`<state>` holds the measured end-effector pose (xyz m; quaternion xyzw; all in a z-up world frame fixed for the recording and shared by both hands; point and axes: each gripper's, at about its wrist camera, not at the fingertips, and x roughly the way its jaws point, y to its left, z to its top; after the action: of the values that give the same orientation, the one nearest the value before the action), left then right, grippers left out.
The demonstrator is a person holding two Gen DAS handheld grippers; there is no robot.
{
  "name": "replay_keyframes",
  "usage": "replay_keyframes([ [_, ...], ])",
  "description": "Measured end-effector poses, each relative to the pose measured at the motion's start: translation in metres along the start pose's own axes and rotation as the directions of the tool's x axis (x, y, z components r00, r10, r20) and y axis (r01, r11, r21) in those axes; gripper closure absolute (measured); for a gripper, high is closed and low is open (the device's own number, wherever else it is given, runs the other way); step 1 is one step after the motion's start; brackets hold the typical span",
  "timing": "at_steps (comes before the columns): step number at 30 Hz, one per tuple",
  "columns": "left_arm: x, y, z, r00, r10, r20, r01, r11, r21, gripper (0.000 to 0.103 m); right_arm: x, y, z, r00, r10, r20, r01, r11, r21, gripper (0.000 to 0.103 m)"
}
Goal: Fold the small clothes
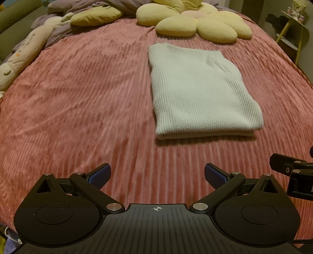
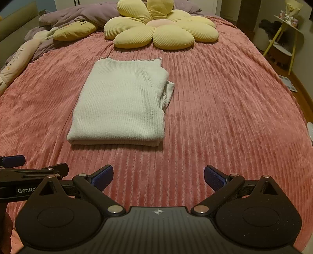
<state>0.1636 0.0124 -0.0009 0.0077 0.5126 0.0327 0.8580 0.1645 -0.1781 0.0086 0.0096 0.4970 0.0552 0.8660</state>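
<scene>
Item: one white ribbed knit sweater (image 1: 201,91), folded into a flat rectangle, lying on the pink ribbed bedspread (image 1: 78,97) just on the near side of the yellow flower-shaped cushion (image 1: 197,23) without touching it. In the right wrist view the same sweater (image 2: 119,103) is showing a scalloped far hem and a bunched sleeve edge sticking out at its right side, while its near folded edge is sitting doubled on the bedspread (image 2: 225,109). The flower cushion (image 2: 162,29) is resting at the head of the bed, with a smaller yellow pillow (image 2: 76,30) lying to its left against a rumpled purple duvet (image 2: 78,13). A cream long plush toy (image 1: 23,52) is stretching along the bed edge left of the sweater. A yellow-legged side table (image 2: 283,33) is standing off the bed, to the right of the cushion. Left gripper (image 1: 156,174): hovering over bare bedspread well short of the sweater's near edge, blue-padded fingers spread wide and grasping nothing. Right gripper (image 2: 158,176): likewise hanging short of the sweater, fingers released wide apart, empty.
</scene>
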Motion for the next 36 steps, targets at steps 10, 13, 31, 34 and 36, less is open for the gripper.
replay_keyframes([
  [10, -0.001, -0.001, 0.000, 1.000, -0.001, 0.001, 0.001, 1.000, 0.001, 0.000, -0.002, 0.000, 0.000, 1.000, 0.005, 0.006, -0.005, 1.000, 0.006, 0.004],
  [13, -0.001, -0.002, -0.001, 1.000, -0.001, 0.002, 0.001, 1.000, 0.001, 0.000, -0.002, 0.000, -0.001, 1.000, 0.007, 0.007, -0.007, 1.000, 0.007, 0.004],
  [31, -0.003, -0.001, -0.001, 1.000, -0.003, 0.004, 0.003, 1.000, -0.002, 0.000, -0.010, 0.001, -0.004, 1.000, 0.009, 0.024, -0.009, 1.000, 0.004, 0.004],
  [34, -0.003, -0.001, -0.001, 1.000, -0.003, 0.003, 0.003, 1.000, -0.002, 0.000, -0.010, 0.001, -0.004, 1.000, 0.011, 0.026, -0.011, 1.000, 0.004, 0.004],
  [36, -0.004, -0.001, -0.003, 1.000, -0.002, 0.001, 0.002, 1.000, -0.003, 0.000, -0.010, 0.001, -0.004, 1.000, 0.011, 0.025, -0.011, 1.000, 0.003, 0.004],
])
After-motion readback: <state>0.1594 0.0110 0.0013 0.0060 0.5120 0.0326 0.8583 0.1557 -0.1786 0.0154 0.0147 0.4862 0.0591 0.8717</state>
